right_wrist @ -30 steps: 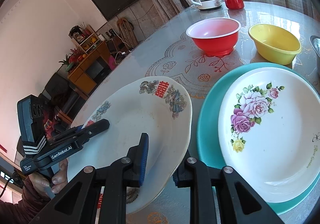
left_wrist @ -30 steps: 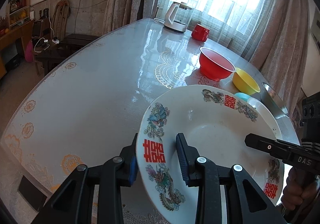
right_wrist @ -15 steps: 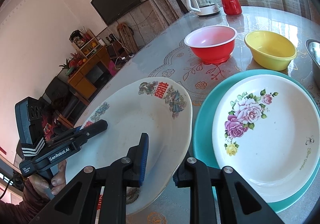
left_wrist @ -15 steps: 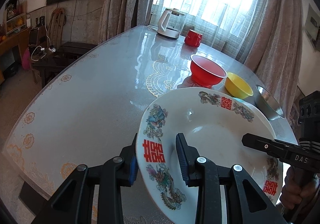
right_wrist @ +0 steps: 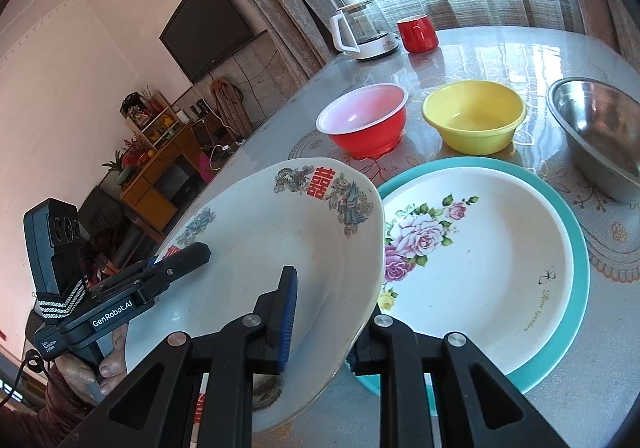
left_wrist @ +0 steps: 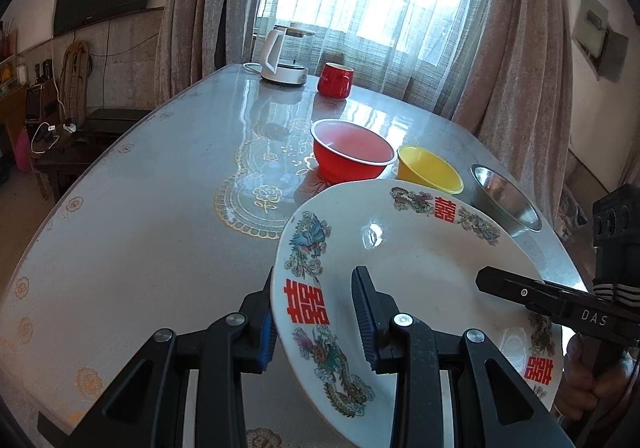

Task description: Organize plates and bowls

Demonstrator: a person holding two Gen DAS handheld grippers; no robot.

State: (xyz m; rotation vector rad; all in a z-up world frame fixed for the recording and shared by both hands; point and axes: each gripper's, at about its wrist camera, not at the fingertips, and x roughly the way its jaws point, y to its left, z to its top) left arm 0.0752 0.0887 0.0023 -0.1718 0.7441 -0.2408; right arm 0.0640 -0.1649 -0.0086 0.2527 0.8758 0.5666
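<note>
The white glazed plate with red characters and dragon motifs [left_wrist: 416, 272] fills the lower middle of both views, tilted above the glossy lace-patterned tabletop [left_wrist: 160, 200]. Its near edge is cut off by the frame. The left claw [left_wrist: 316, 322] clamps its left rim, and the right claw [right_wrist: 320, 318] clamps the opposite rim; the right claw's outer pad is hidden behind the plate. At right in the right wrist view, a white rose-printed plate [right_wrist: 476, 260] lies on a teal plate [right_wrist: 576, 260]. Beyond stand a red plastic bowl [right_wrist: 366, 124], a yellow plastic bowl [right_wrist: 474, 120] and a steel bowl [right_wrist: 600, 136], cut off at the frame's edge.
</note>
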